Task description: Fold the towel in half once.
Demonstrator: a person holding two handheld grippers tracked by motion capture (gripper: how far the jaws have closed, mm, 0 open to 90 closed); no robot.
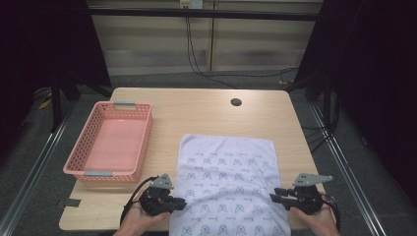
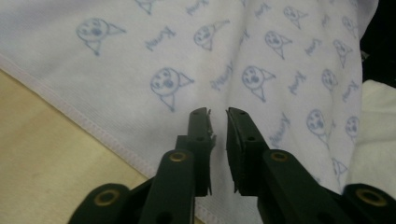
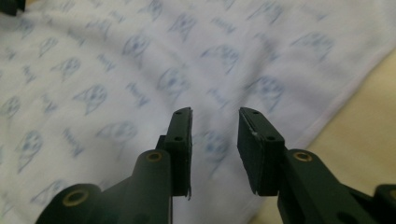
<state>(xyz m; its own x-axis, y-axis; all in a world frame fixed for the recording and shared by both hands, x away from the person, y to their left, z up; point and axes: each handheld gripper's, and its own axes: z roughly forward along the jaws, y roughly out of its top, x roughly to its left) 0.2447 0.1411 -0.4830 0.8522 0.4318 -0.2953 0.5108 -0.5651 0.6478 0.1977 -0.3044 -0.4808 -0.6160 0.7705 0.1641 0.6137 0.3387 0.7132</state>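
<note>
The white towel (image 1: 227, 184), printed with small blue faces and words, lay spread flat on the near middle of the wooden counter (image 1: 196, 110), its near edge reaching the counter's front edge. The left claw (image 1: 181, 202) hovered at the towel's left hem, held in the person's left hand (image 1: 139, 220); in the left gripper view its jaws stood a narrow gap apart above the cloth (image 2: 140, 88), with nothing between them. The right claw (image 1: 273, 193) sat at the towel's right hem, held in the right hand (image 1: 322, 220); in the right gripper view its jaws stood wider apart over the print (image 3: 140, 70), also clamped on nothing. Both claws pointed inward, toward each other across the towel. A pink plastic basket (image 1: 140, 142) stood on the counter's left side, well apart from the towel. A small dark round hole (image 1: 236, 102) lay near the counter's far edge
</note>
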